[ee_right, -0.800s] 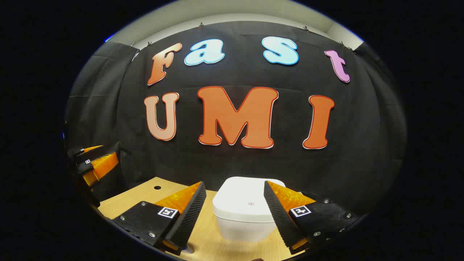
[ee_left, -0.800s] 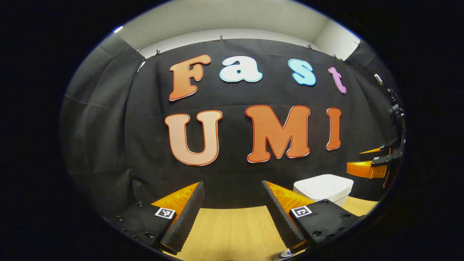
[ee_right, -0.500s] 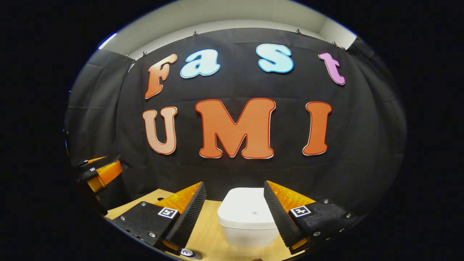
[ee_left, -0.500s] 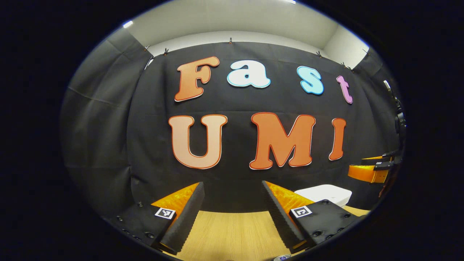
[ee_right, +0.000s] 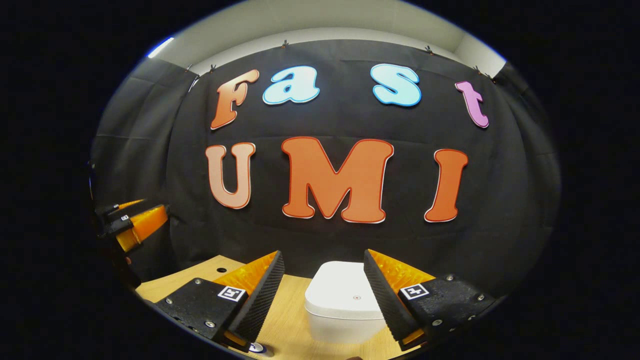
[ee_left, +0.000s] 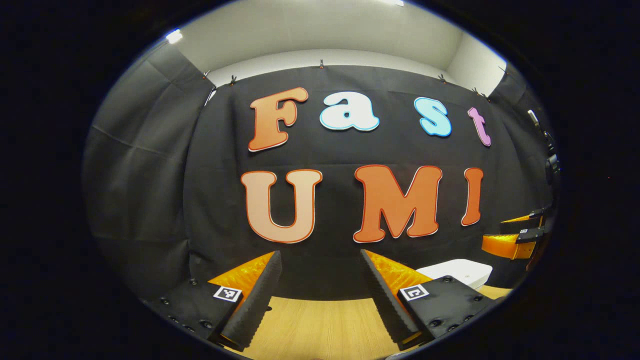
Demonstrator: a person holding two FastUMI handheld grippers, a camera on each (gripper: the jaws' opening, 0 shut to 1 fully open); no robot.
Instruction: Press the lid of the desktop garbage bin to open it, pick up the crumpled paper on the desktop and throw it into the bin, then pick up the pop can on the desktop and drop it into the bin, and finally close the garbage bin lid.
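The bin (ee_right: 345, 305) lid looks down, both grippers' fingers (ee_right: 260, 300) wide apart holding nothing: either start or end.

wooden desktop (ee_left: 320, 325), black cloth wall (ee_left: 150, 200)

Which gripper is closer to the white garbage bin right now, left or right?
Right. The right gripper faces the white garbage bin head-on, the closed lid showing between its open fingers. The left gripper is off to the side; in its view the bin sits at the right.
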